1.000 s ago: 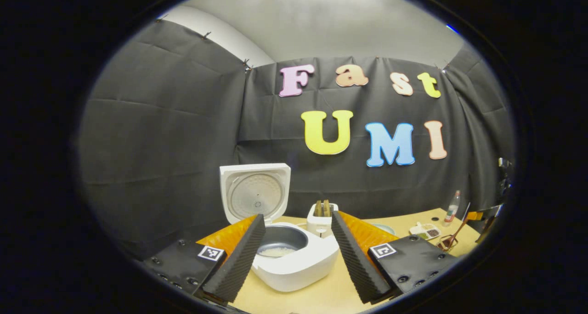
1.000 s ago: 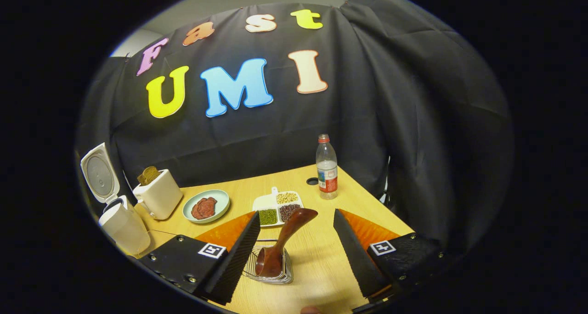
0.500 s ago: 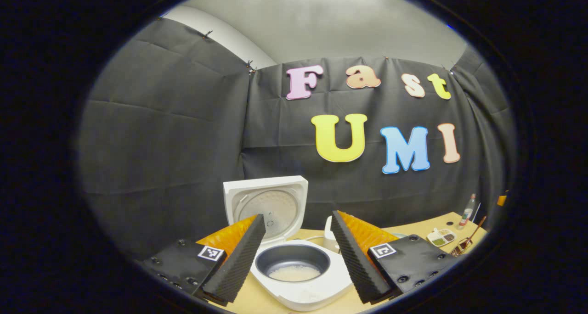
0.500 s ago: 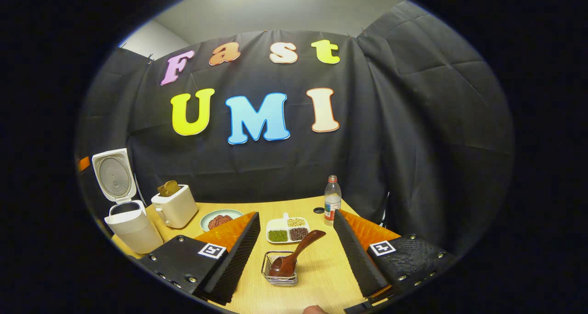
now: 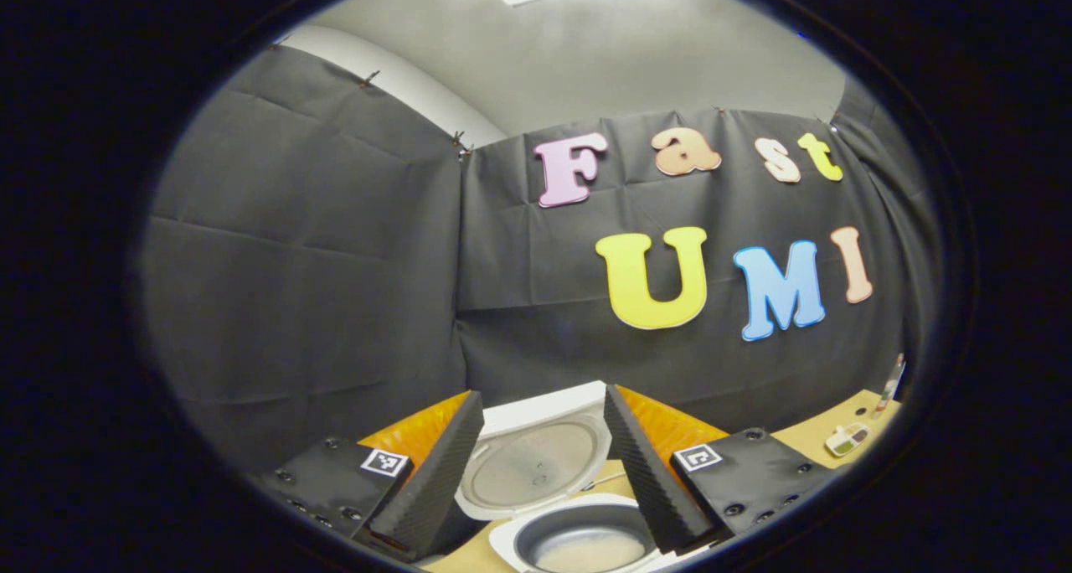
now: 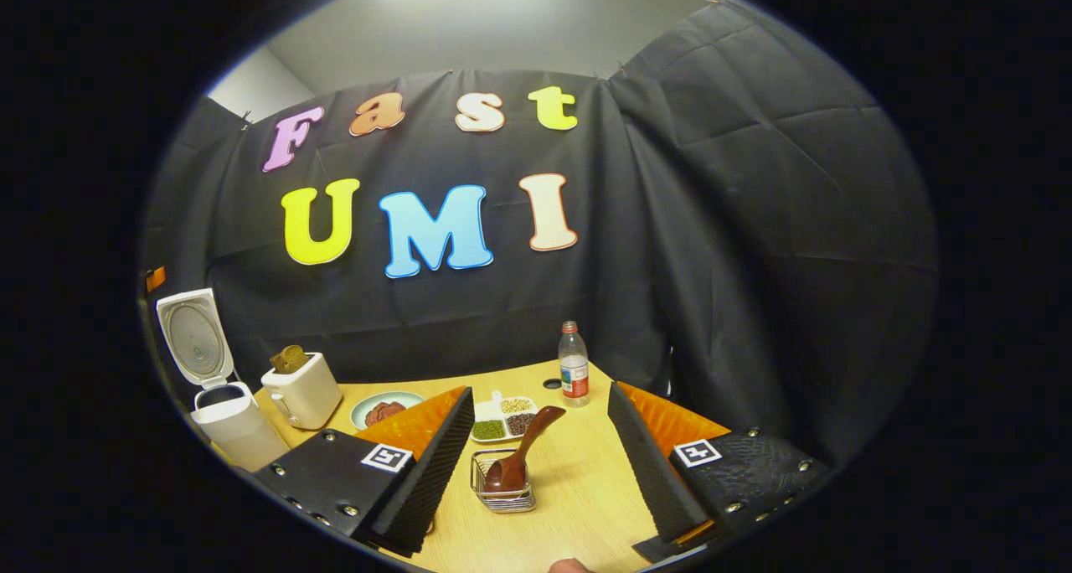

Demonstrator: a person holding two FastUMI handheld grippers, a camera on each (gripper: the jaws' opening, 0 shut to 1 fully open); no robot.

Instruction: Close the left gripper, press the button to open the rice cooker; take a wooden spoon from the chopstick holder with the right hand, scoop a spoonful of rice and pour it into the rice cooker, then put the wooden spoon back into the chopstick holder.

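The white rice cooker (image 5: 548, 460) stands with its lid up; white rice lies in its grey pot (image 5: 586, 549). My left gripper (image 5: 544, 472) hangs open just in front of and above it, nothing between its fingers. In the right gripper view the rice cooker (image 6: 219, 405) sits at the table's far left. A dark wooden spoon (image 6: 519, 451) leans in the wire chopstick holder (image 6: 501, 496) on the table. My right gripper (image 6: 540, 472) is open, held back from the holder, which sits between its fingers in the picture.
On the wooden table (image 6: 578, 481) stand a white toaster with bread (image 6: 301, 393), a plate of red food (image 6: 381, 410), a divided dish of beans (image 6: 502, 422) and a water bottle (image 6: 573, 365). The divided dish (image 5: 847, 439) lies at the far right in the left gripper view.
My left gripper has come closer to the rice cooker and tilted up, so the cooker sank low in its view. My right gripper drew back and up from the holder and spoon.
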